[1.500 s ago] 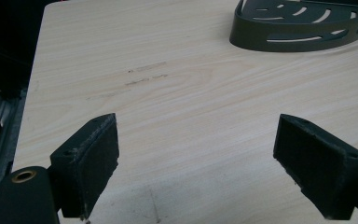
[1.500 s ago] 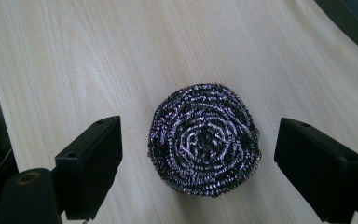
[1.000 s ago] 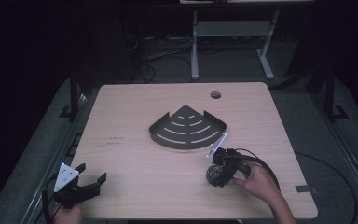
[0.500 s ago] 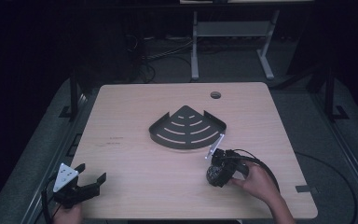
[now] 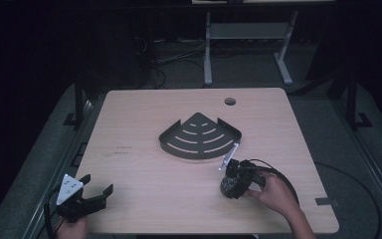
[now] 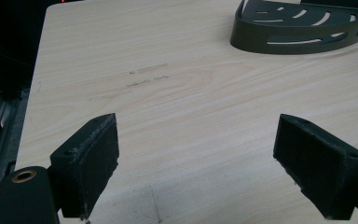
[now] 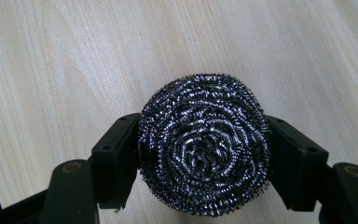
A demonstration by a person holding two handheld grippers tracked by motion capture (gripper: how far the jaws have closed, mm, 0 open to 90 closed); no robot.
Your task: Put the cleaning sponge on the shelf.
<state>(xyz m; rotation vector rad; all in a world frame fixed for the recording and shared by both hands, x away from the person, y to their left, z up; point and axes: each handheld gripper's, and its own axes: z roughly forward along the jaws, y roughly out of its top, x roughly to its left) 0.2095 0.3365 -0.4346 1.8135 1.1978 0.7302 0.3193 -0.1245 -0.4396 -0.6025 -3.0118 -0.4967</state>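
— Steel wool, is it? That round, tightly coiled scourer in the right gripper view?

— Yes, a dark metallic scouring ball. The right gripper has it clamped between its two black pads, one pressing on each side, above the pale wood table.

— Where does that sit on the table?

— In the high view the right gripper is at the near right part of the table, with the person's hand behind it and the scourer at its tip. A light-coloured stick lies just beyond it, angled up toward the tray; I cannot tell what it is.

— The tray?

— A dark, fan-shaped corner tray with curved slots, lying flat near the middle of the table. Its rim shows in the left gripper view too.

— And the left gripper?

— It is at the near left corner, well apart from the tray. Its jaws stand wide apart with only bare wood between the pads.
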